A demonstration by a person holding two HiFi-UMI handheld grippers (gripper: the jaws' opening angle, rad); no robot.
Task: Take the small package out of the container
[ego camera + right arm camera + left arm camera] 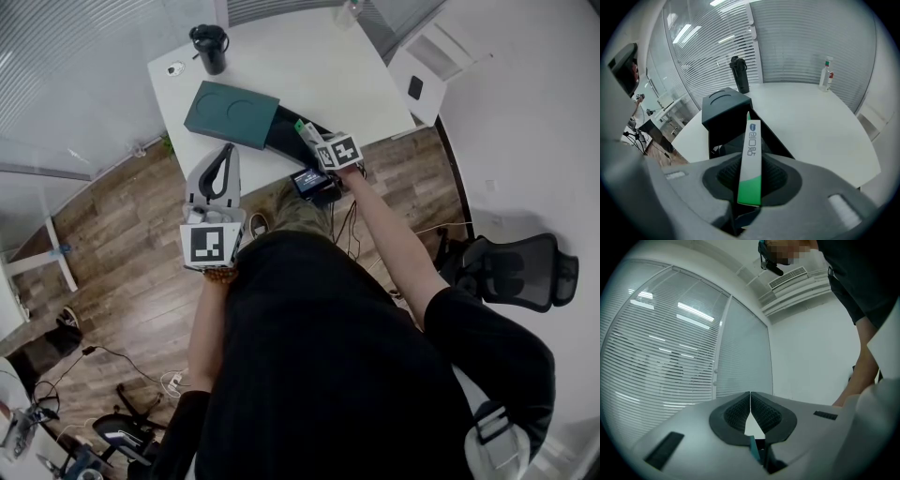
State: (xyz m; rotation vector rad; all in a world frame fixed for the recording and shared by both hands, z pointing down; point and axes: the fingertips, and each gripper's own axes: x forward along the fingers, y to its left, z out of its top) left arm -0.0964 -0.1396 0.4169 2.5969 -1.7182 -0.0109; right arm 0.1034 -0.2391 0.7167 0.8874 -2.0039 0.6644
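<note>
A black open container (281, 141) stands near the front edge of the white table (309, 66), with its dark green lid (230, 114) lying to its left. My right gripper (307, 133) points steeply down over the container's opening. It is shut on a slim white and green package (751, 154), which stands upright between the pads above the container (724, 124). In the head view only the package's green tip (299, 126) shows. My left gripper (228, 150) hovers off the table's front edge, pointing level. In the left gripper view, the left gripper (750, 401) has its jaws together with nothing between them.
A black tumbler (210, 47) stands at the table's far left corner, and a small bottle (827, 74) at the far right. A black office chair (516, 270) sits on the floor to the right. Window blinds (670, 348) lie beyond the table.
</note>
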